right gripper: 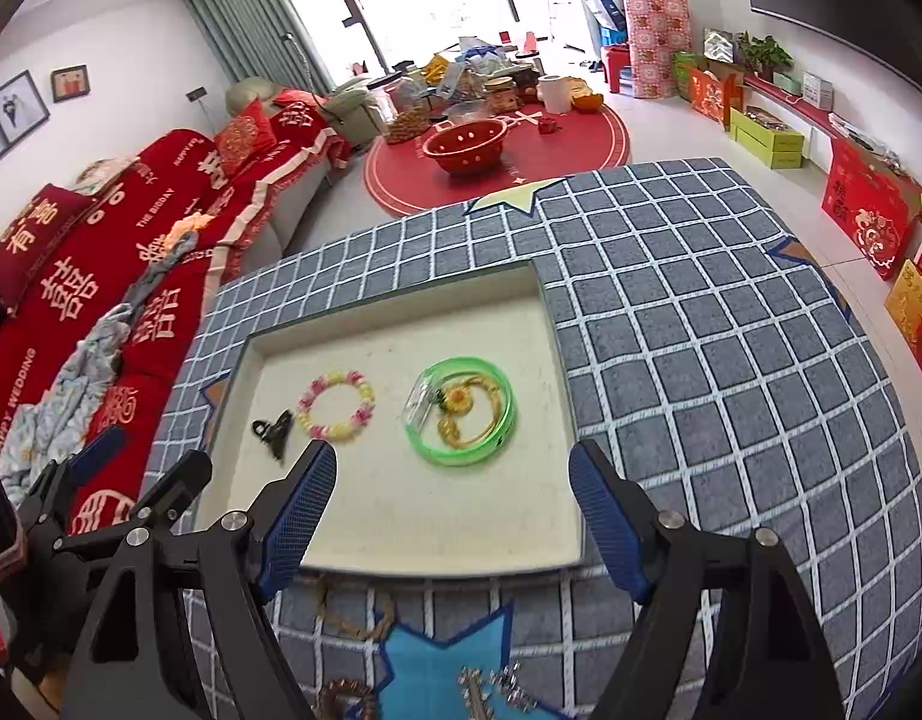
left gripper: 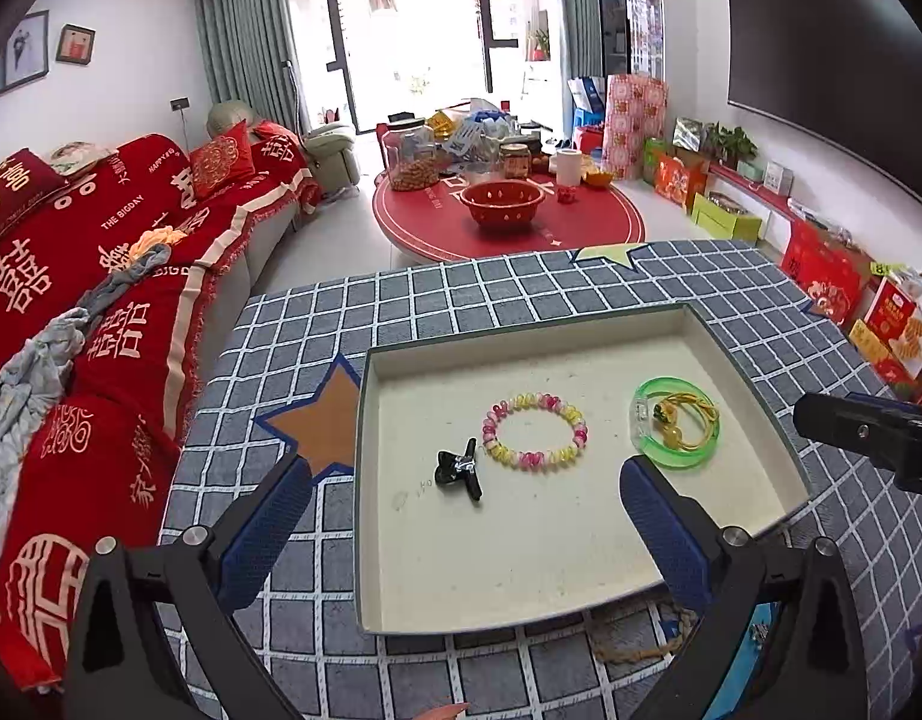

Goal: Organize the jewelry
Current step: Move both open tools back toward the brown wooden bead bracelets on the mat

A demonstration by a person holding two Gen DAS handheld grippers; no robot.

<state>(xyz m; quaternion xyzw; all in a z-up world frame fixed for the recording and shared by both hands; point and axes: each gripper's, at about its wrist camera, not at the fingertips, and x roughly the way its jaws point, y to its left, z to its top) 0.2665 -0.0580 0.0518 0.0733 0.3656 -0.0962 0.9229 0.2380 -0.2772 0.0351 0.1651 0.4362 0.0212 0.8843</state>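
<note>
A home living room: sofa (left gripper: pixel 131 252), curtains (left gripper: pixel 245 42), wall-mounted television (left gripper: pixel 821 60).

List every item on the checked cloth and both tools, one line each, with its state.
Tray: open, lidless, on the cloth.
Black hair clip: lying in the tray, alone.
Pink and yellow bead bracelet: flat in the tray.
Green bangle: flat in the tray, yellow necklace coiled inside it.
Left tool: open, empty.
Right tool: open, empty.
</note>
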